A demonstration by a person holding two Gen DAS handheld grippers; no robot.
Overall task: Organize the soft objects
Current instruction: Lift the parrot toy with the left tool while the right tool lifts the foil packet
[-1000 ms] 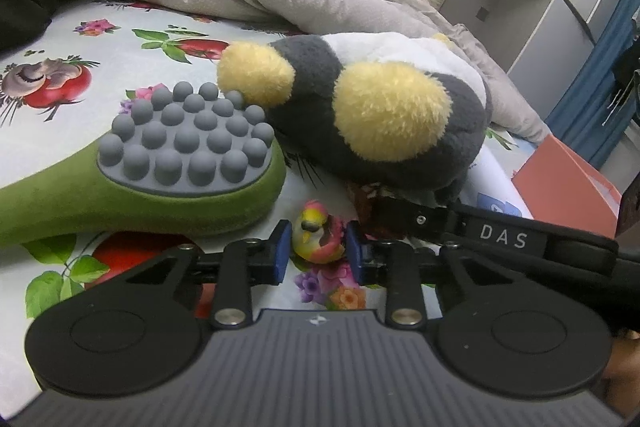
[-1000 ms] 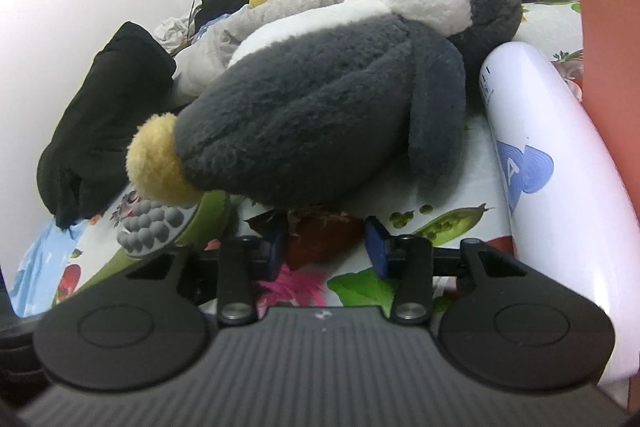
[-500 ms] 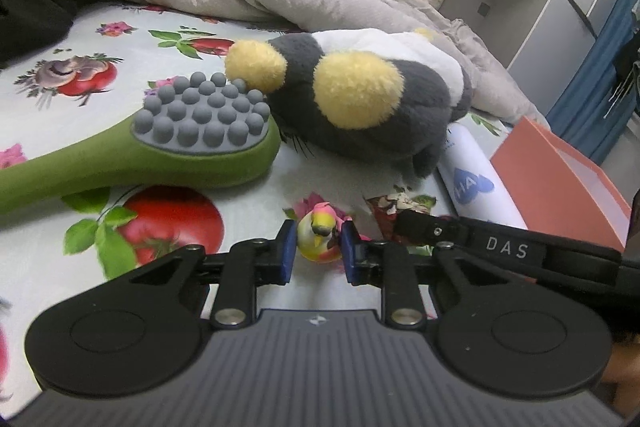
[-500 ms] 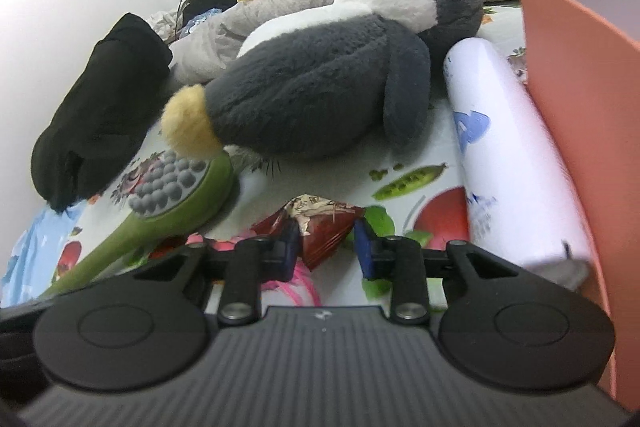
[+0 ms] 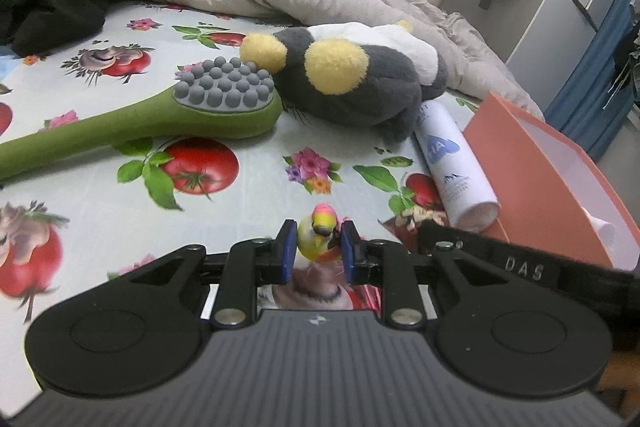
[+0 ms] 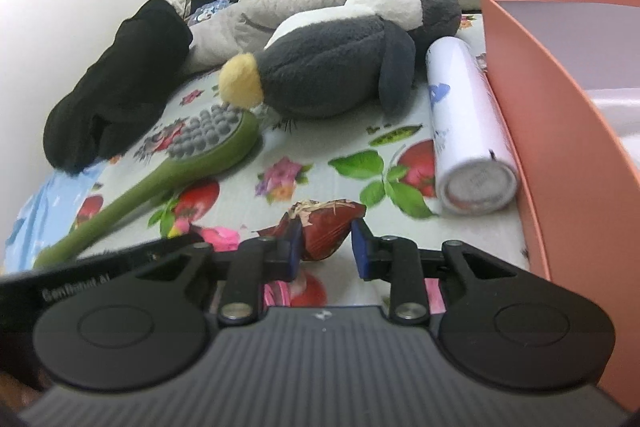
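Spread across the bed, a glossy fruit-and-flower printed sheet (image 5: 100, 131) is carrying the clutter. The left gripper (image 5: 319, 247) is pinching a small smooth rubber duck (image 5: 318, 235), yellow with a pink top, between its blue pads. The right gripper (image 6: 326, 242) is holding a crinkly red snack packet (image 6: 324, 227); its jaws are sitting narrowly spread around it, and whether both are pressing is unclear. Both items appear to be lifted, seemingly mid-carry. Next probably comes a swing toward the rigid, straight-walled coral box (image 6: 560, 131) for release. A fuzzy penguin plush (image 5: 352, 83), a green massage brush (image 5: 168, 115) with rubbery grey nubs and a slick white cylindrical bottle (image 6: 464, 131) are lying nearby.
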